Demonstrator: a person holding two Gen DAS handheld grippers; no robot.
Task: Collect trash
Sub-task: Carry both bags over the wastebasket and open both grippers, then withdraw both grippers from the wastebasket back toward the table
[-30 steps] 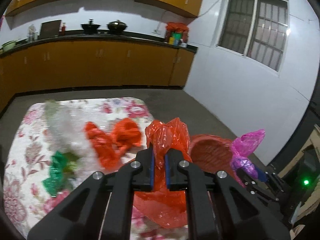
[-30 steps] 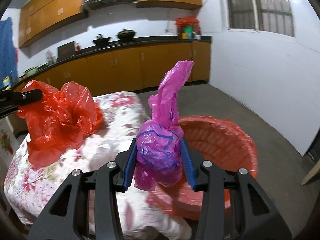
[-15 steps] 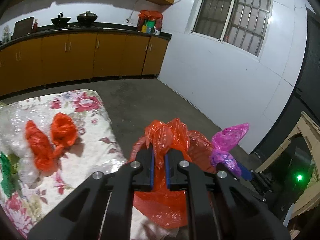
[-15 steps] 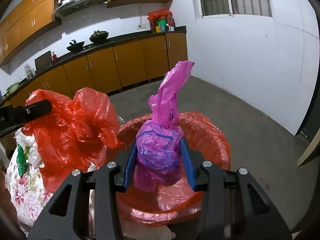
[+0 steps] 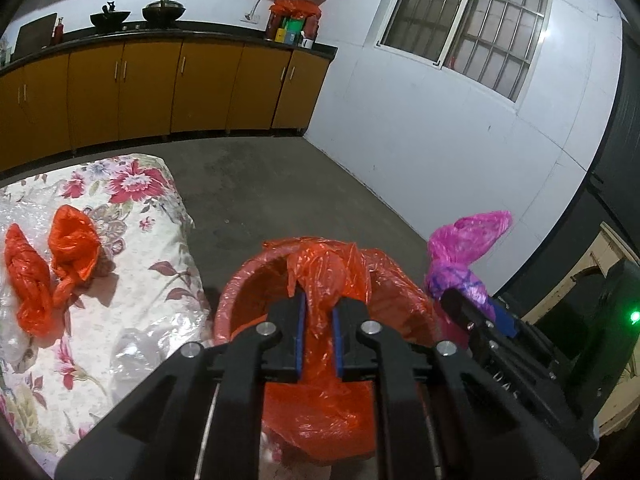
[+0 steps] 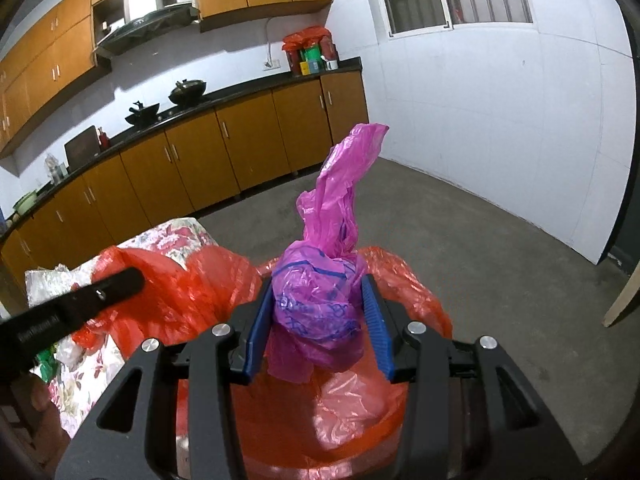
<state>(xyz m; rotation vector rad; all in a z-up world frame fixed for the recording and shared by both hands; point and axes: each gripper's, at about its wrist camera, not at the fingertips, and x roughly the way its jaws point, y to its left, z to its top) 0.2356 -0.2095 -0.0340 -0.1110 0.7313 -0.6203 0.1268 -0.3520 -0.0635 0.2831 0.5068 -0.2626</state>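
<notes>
My left gripper [image 5: 318, 316] is shut on a crumpled red plastic bag [image 5: 320, 276] and holds it over a trash bin lined with a red bag [image 5: 244, 280]. My right gripper [image 6: 318, 316] is shut on a crumpled pink plastic bag [image 6: 324, 292] and holds it above the same bin [image 6: 420, 300]. The pink bag [image 5: 464, 248] and right gripper show at the right of the left wrist view. The left gripper's finger [image 6: 80, 308] and its red bag [image 6: 188, 284] show at the left of the right wrist view.
A table with a floral cloth [image 5: 132, 216] stands left of the bin, with two red bags [image 5: 52, 256] and clear plastic [image 5: 136, 344] on it. Orange kitchen cabinets [image 5: 160, 84] line the far wall. Bare concrete floor [image 5: 280, 192] lies beyond the bin.
Both grippers have moved right, off the table and over the lined bin, each still holding its bag. The bin now sits directly below both.
</notes>
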